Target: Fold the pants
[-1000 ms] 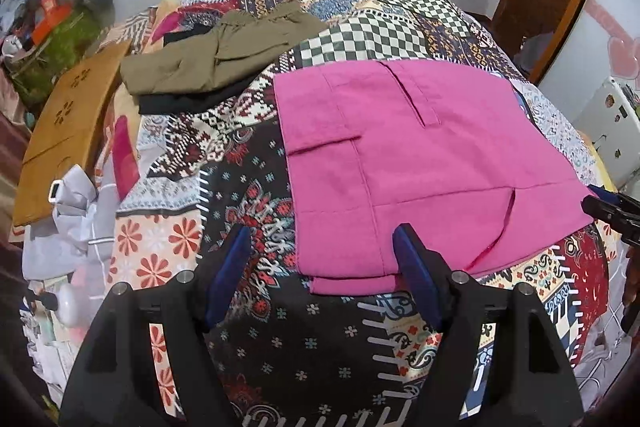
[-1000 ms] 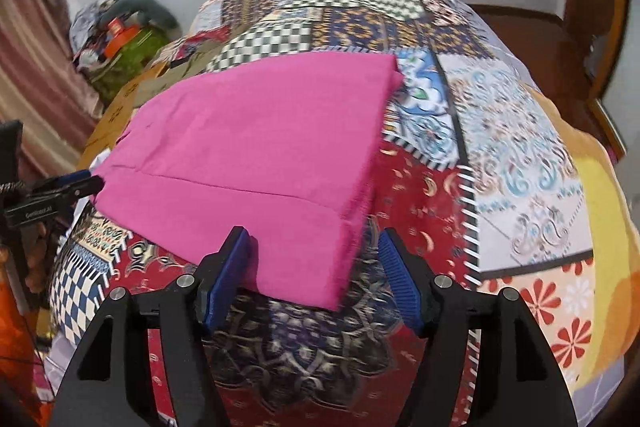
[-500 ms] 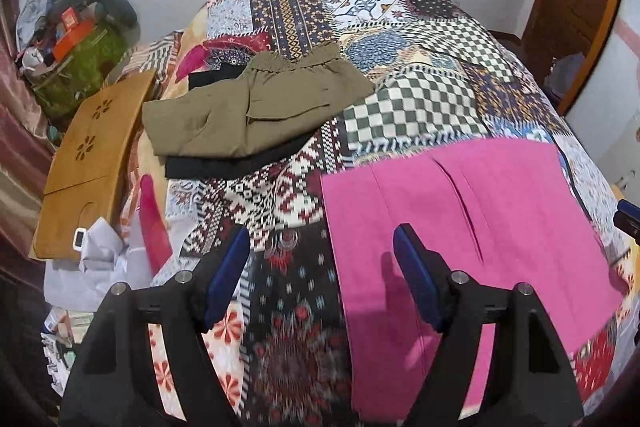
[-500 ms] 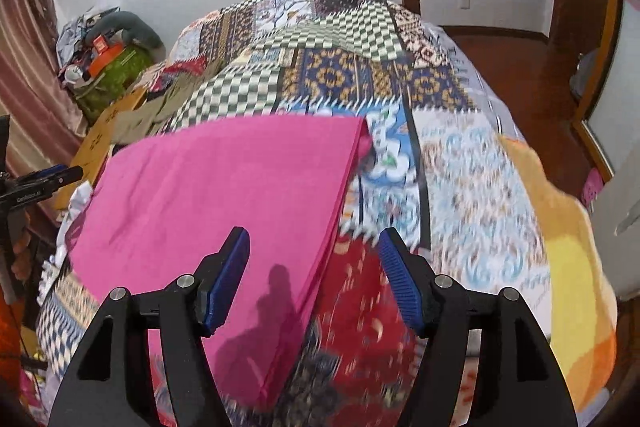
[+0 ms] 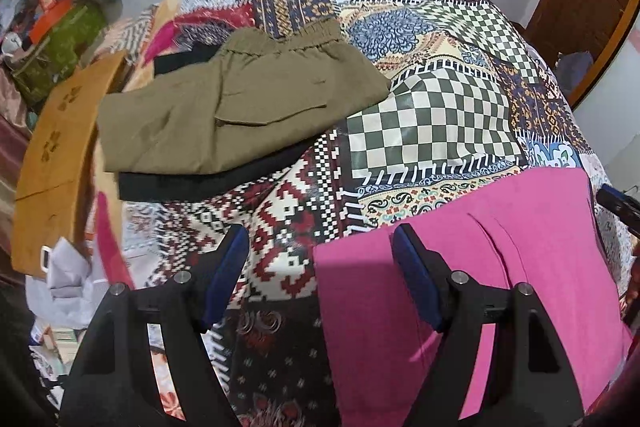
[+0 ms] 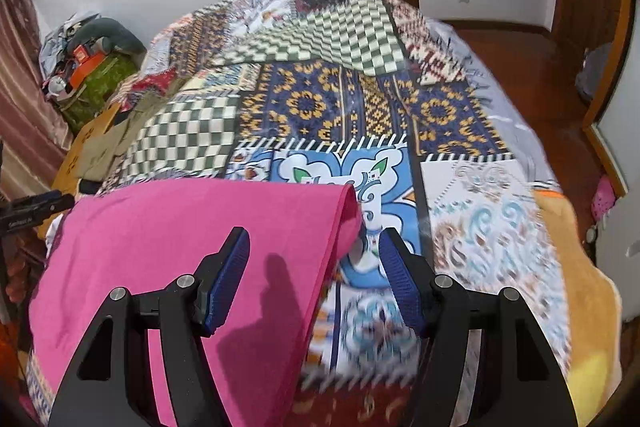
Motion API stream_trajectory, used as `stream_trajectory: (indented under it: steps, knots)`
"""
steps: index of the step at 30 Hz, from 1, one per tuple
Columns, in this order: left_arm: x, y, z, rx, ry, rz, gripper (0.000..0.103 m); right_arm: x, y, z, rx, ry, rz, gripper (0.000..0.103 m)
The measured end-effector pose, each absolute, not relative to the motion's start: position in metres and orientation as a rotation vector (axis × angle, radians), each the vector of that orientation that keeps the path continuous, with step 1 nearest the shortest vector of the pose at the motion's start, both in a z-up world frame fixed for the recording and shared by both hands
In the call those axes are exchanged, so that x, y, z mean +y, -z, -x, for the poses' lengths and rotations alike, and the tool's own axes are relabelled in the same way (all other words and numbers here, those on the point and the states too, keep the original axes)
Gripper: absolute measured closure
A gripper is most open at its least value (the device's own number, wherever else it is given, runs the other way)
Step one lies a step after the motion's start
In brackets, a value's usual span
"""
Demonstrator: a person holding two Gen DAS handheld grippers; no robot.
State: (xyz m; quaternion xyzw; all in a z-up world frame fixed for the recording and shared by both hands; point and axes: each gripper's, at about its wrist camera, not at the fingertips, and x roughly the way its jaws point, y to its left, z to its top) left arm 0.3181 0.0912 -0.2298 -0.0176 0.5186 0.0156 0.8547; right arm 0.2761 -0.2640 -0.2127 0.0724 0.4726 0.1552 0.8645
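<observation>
i see both tongs spread, nothing pinched. the left gripper (image 5: 320, 259) hangs over the patchwork bedspread (image 5: 440, 115), with the pink pants (image 5: 500, 267) lying flat under its right finger and beyond. the right gripper (image 6: 314, 263) straddles the pink pants' (image 6: 192, 239) right edge. folded olive pants (image 5: 240, 99) lie well ahead of the left tongs.
</observation>
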Motion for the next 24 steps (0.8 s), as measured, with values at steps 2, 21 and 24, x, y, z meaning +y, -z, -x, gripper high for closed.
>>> stream_trajectory:
  steps: [2, 21, 24]
  knots:
    - [0.091, 0.238, -0.321, 1.096, -0.031, 0.048, 0.028, -0.263, 0.225, -0.289, 1.023, -0.33, -0.175, 0.04]
    - [0.099, 0.258, -0.299, 1.041, -0.207, -0.057, 0.016, -0.248, 0.259, -0.31, 1.042, -0.263, -0.006, 0.101]
    - [0.111, 0.256, -0.294, 1.058, -0.21, -0.026, 0.017, -0.254, 0.257, -0.306, 1.05, -0.24, 0.024, 0.101]
